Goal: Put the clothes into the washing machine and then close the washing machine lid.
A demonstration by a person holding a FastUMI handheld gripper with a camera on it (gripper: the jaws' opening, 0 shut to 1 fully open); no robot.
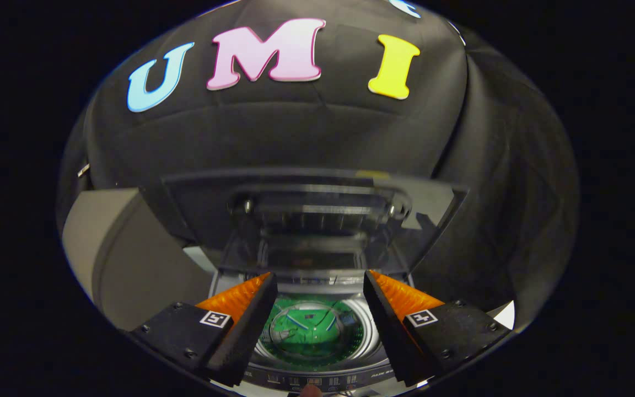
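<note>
Dim booth lighting is leaving the black cloth wall (317,132) murky. Soft glare is streaking across the raised transparent washing machine lid (317,209). Fisheye distortion is bending the edges, and the green-lit round drum (312,331) is glowing, slightly soft, at lower centre.

- The gripper (320,281) carries two wedge-shaped fingers (251,325) with ribbed inner pads (237,298).
- Each finger sits on a blocky mount (177,328) fixed with small round screws (189,353).
- A square black-and-white marker (215,318) is stuck on each mount.
- The fingers stand apart.
</note>
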